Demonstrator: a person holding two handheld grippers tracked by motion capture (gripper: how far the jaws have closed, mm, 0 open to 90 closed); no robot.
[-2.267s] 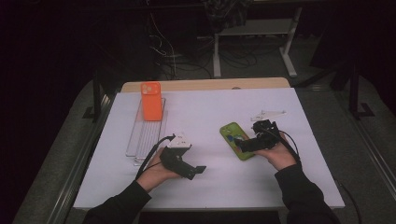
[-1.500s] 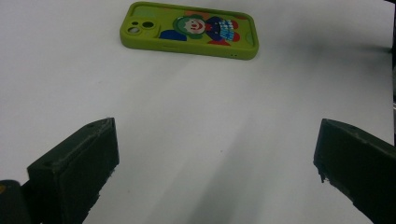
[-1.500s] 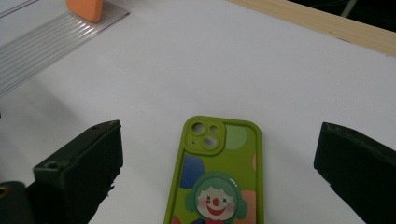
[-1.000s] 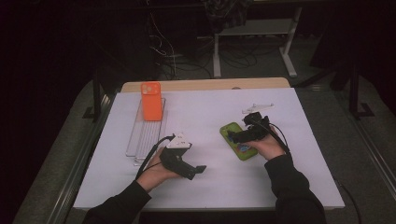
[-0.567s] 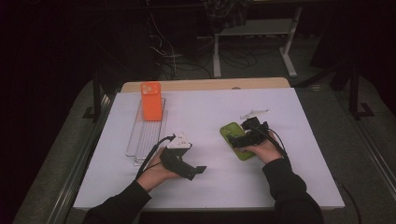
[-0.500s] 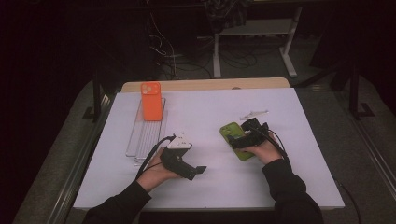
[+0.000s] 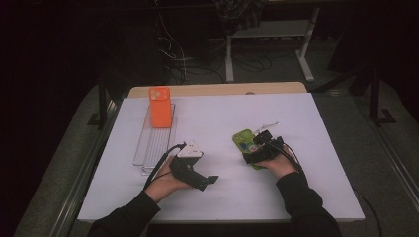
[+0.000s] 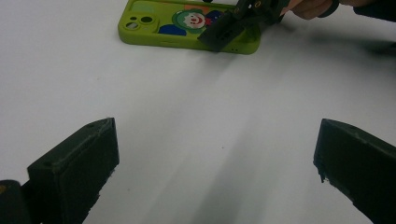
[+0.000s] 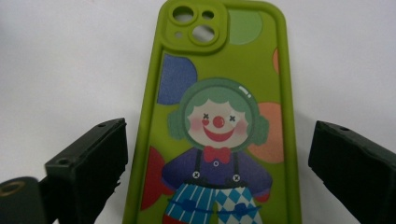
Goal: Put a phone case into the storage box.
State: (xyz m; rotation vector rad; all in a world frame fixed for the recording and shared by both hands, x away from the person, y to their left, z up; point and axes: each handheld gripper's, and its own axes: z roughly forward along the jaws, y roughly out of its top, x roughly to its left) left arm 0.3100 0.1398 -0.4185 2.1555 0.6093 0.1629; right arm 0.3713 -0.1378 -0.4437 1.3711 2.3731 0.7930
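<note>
Right gripper (image 9: pixel 215 177) hovers low over the green clown phone case (image 9: pixel 217 121), its two black jaws spread wide and standing one on each long side of the case, clear of both edges, so nothing is gripped yet. In its own view the case lies flat on the white table sheet (image 9: pixel 65 60), printed back up, camera cutout at the far end. From the high view the same gripper (image 7: pixel 254 150) sits over the near end of the case (image 7: pixel 243 139), right of the table's middle, with the person's right hand (image 7: pixel 277 164) behind it.

Left gripper (image 7: pixel 210 180) rests on the sheet nearer the person, to the left, also spread wide and holding nothing; its own view looks across bare sheet toward the case (image 8: pixel 187 28) and the other gripper (image 8: pixel 224 32) over it.

Judging by this, the step in hand is the grasp of the green case: the approach looks done and the closing has not begun. The next move calls for lowering until the jaw pads are level with the case's side walls, keeping them square to its long edges, then closing evenly so the thin, soft rim does not twist or skid away.

Farther off on the left, an orange phone case (image 7: pixel 159 107) stands at the far end of a clear ribbed tray (image 7: pixel 150 148), well apart from both grippers.
</note>
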